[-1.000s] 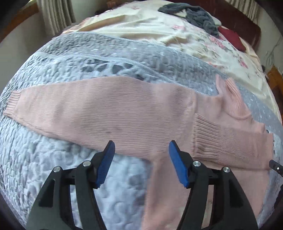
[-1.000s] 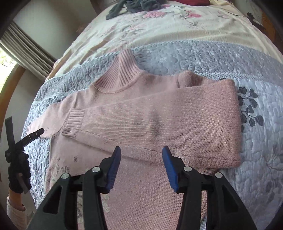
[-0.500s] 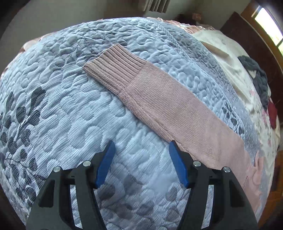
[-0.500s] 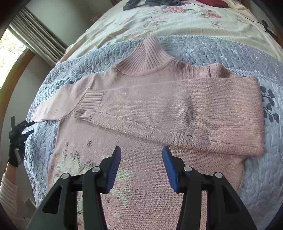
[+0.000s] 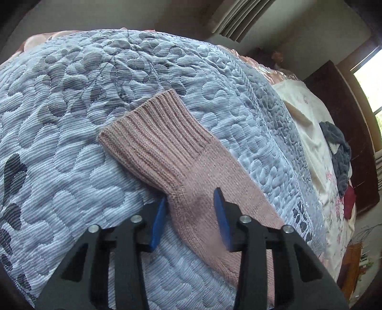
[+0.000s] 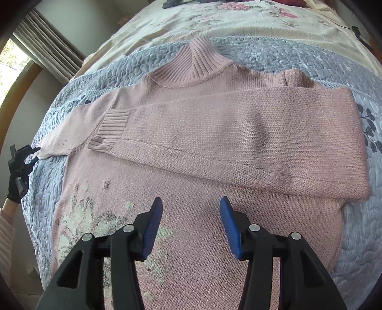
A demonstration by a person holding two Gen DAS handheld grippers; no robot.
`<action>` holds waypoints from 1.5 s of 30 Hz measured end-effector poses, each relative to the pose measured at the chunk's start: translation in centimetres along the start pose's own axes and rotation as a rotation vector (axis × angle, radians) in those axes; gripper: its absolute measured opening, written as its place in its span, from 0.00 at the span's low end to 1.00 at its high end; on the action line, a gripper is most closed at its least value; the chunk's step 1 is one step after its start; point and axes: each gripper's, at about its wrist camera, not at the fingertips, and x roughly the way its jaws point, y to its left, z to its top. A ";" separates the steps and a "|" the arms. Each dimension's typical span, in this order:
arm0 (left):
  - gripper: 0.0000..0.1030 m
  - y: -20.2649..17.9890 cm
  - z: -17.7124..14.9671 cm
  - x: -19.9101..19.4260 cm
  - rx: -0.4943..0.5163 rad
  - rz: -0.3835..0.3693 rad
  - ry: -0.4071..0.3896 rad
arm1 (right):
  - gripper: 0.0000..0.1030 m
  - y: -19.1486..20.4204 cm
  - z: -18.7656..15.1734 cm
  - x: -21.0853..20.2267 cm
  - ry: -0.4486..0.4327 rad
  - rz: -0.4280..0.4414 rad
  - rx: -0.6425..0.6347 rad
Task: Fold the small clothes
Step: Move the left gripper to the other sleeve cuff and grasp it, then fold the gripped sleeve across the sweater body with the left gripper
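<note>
Both tongs stand wide open and hold nothing. Left gripper (image 5: 191,209) straddles the sweater's (image 6: 214,133) unfolded sleeve (image 5: 191,171) just behind its ribbed cuff (image 5: 152,133); one blue pad (image 5: 158,221) sits at the sleeve's edge against the quilt (image 5: 71,119), the other pad above the knit, and whether they touch the fabric cannot be told. Only the left wrist view shows this cuff close up, plus a grey garment (image 5: 339,152) and a red one (image 5: 349,202) far beyond the sweater near the dark headboard (image 5: 343,124). Right gripper (image 6: 191,226) hovers above the sweater's lower body, near the pale pattern (image 6: 95,221) knitted there. Only the right wrist view shows the whole sweater: flat on the quilt, collar (image 6: 193,62) pointing toward the floral sheet (image 6: 214,21), one sleeve folded across the chest with its cuff (image 6: 109,131) near the opposite armpit. That view also catches the left gripper at the far sleeve's end, held by a black-gloved hand (image 6: 15,183).
</note>
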 end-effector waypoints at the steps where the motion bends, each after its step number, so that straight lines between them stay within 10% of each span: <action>1: 0.15 0.0 0.2 0.1 -0.004 -0.001 0.006 | 0.49 0.0 -0.1 0.2 0.005 0.001 0.004; 19: 0.09 -11.3 -5.6 -6.3 0.298 -0.215 -0.041 | 0.49 -1.9 -1.4 -2.9 -0.040 -0.004 0.019; 38: 0.09 -31.7 -28.6 -5.0 0.591 -0.534 0.189 | 0.49 -5.2 -1.8 -5.8 -0.090 -0.001 0.050; 45: 0.09 -33.7 -36.1 -0.5 0.649 -0.499 0.295 | 0.49 -5.8 -1.3 -5.5 -0.085 0.000 0.057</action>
